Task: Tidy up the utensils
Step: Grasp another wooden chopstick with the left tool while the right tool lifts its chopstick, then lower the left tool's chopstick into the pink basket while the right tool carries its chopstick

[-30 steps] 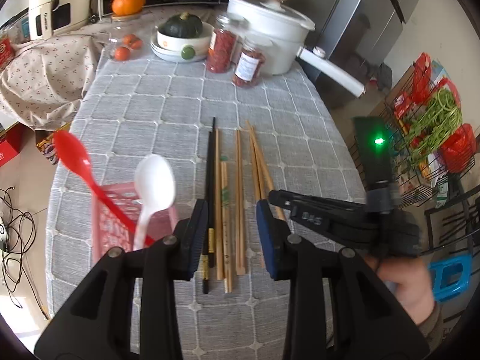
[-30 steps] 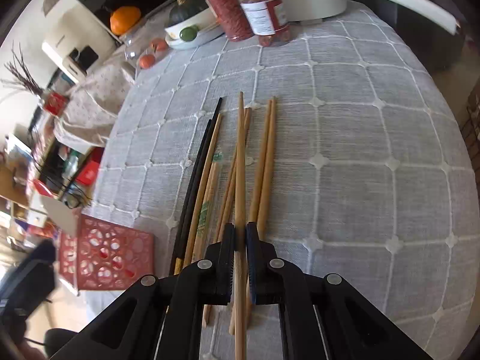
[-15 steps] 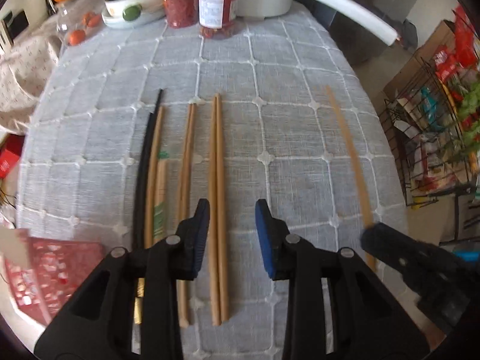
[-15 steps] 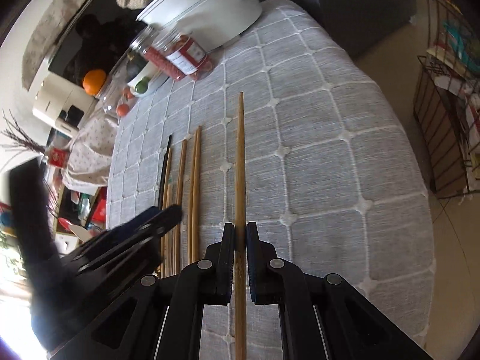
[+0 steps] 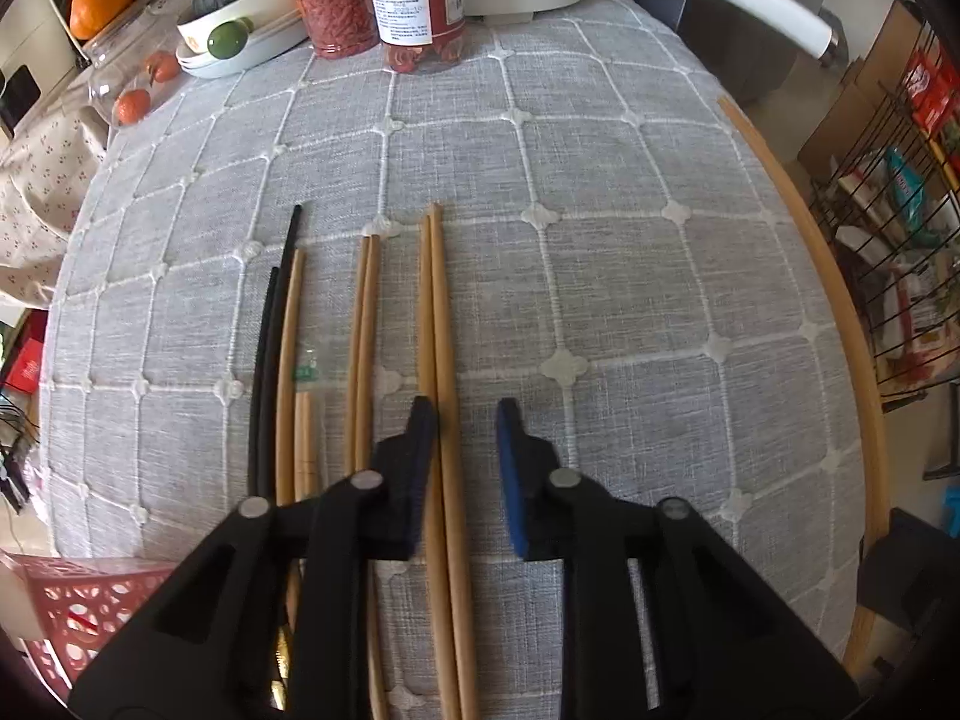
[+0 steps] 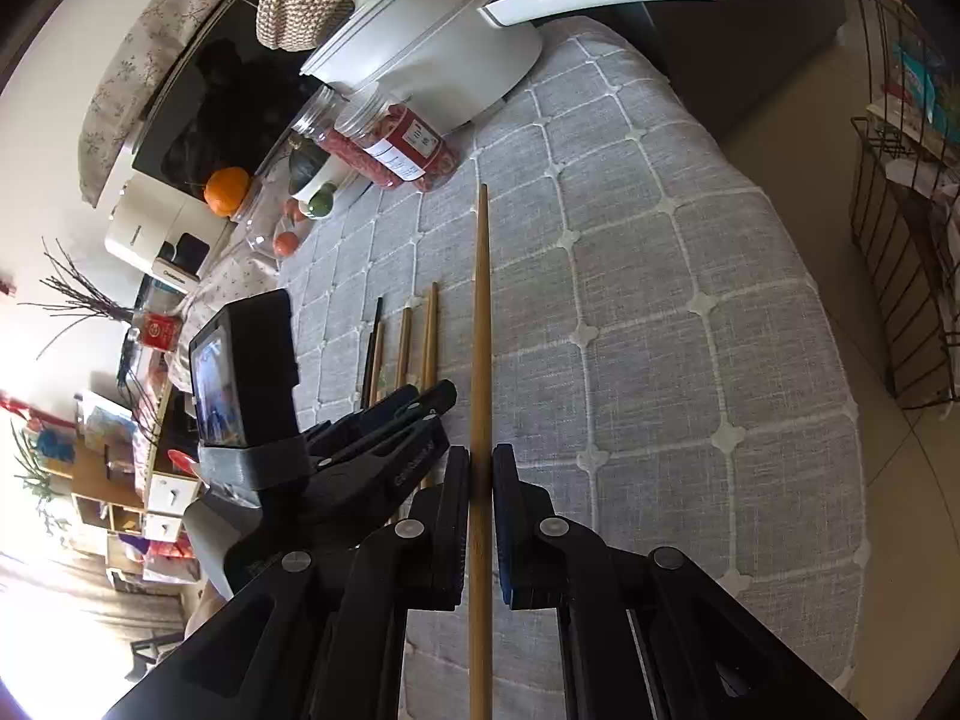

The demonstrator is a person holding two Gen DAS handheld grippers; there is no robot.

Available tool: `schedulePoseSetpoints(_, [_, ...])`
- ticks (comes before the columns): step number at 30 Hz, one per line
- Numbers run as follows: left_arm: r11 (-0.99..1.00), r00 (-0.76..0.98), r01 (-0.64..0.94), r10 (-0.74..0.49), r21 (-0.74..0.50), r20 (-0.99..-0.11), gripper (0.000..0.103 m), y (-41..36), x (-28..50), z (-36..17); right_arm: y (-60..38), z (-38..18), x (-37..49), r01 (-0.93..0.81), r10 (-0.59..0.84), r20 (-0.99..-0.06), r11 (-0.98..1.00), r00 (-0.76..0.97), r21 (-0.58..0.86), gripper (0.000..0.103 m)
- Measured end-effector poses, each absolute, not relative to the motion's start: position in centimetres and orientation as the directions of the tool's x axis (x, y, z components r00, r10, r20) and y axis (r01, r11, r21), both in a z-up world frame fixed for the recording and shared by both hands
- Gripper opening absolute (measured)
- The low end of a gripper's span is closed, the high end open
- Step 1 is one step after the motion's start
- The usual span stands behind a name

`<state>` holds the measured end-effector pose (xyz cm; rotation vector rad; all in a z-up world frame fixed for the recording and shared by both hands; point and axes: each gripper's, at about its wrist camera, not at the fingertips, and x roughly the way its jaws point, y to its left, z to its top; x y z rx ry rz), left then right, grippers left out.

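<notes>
Several chopsticks lie side by side on the grey checked tablecloth (image 5: 600,276): a black pair (image 5: 267,360), a few light wooden ones (image 5: 363,336), and a brown pair (image 5: 438,360). My left gripper (image 5: 465,426) is open, low over the brown pair, which runs between its jaws close to the left one. My right gripper (image 6: 480,468) is shut on a single brown chopstick (image 6: 481,312), held above the table; this chopstick also shows at the right in the left wrist view (image 5: 840,300). The left gripper shows in the right wrist view (image 6: 414,414).
A red perforated basket (image 5: 72,600) sits at the table's near left edge. At the back stand two jars (image 5: 420,0), a white pot with a long handle (image 6: 456,54), a bowl with a squash (image 5: 240,6) and oranges. A wire rack (image 5: 900,210) stands right of the table.
My right gripper has lifted one brown chopstick off the row and carried it to the right. My left gripper has moved right and down, from beside the basket to over the brown pair.
</notes>
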<state>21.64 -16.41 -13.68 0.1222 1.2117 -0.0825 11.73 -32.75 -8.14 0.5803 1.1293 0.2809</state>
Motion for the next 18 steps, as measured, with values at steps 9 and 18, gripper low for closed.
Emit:
schedulePoseSetpoints(9, [0.99,0.315,0.128,0.016,0.06,-0.949,0.011,-17.0,23.0,-14.3,-32.2,-8.3,12.4,0.059,0.508,-0.763,0.816,0.399,0.575,0.008])
schedulePoseSetpoints(18, [0.995,0.345,0.098,-0.008,0.027,-0.939,0.008,-15.9,21.5,-12.8,-32.5,-8.7,12.6,0.08,0.478,-0.784,0.832,0.395,0.548,0.008])
